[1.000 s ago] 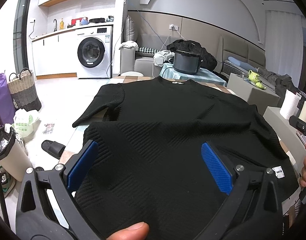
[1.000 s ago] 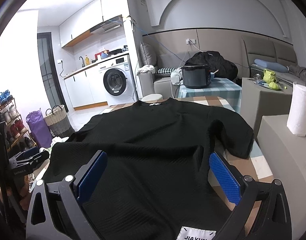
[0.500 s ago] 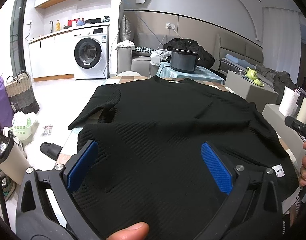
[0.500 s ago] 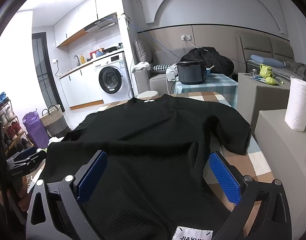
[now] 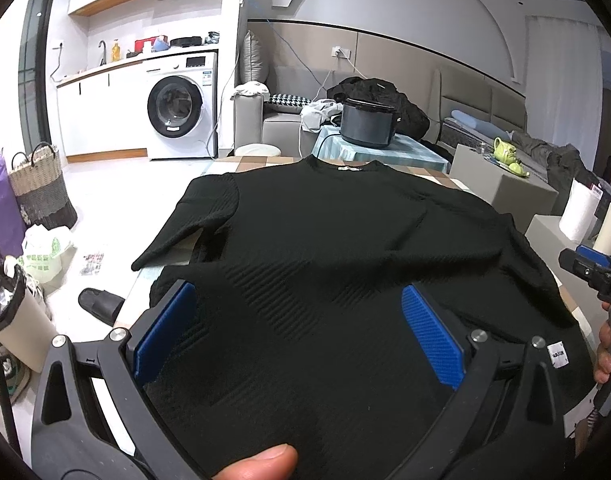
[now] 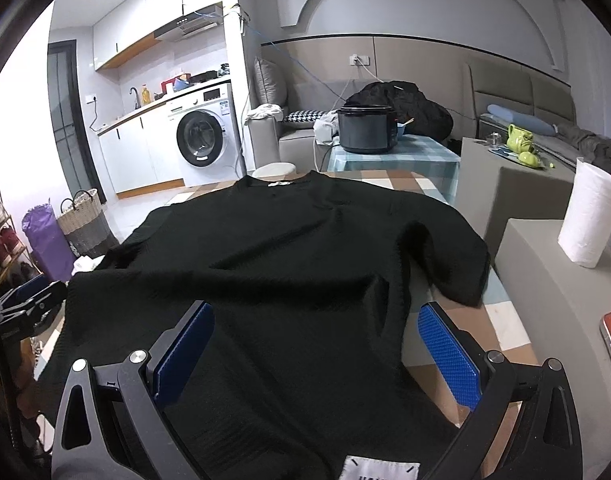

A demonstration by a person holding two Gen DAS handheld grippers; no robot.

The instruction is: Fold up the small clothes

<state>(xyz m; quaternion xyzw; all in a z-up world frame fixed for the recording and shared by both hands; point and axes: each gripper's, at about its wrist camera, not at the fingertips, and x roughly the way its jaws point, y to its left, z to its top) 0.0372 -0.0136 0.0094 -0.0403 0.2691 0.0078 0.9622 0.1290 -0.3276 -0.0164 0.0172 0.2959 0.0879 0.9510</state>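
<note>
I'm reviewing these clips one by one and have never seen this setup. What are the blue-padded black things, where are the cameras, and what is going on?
No robot here: a person holds a hand-held claw in each hand, each carrying a wide-angle camera looking forward along its two blue-padded fingers. One picture is from the left claw, the other from the right claw. Both claws are open and hold nothing. A black T-shirt lies spread on a table with a checked cloth, collar away from the cameras, hem nearest them. In the left view the right claw shows at the far right edge.
</note>
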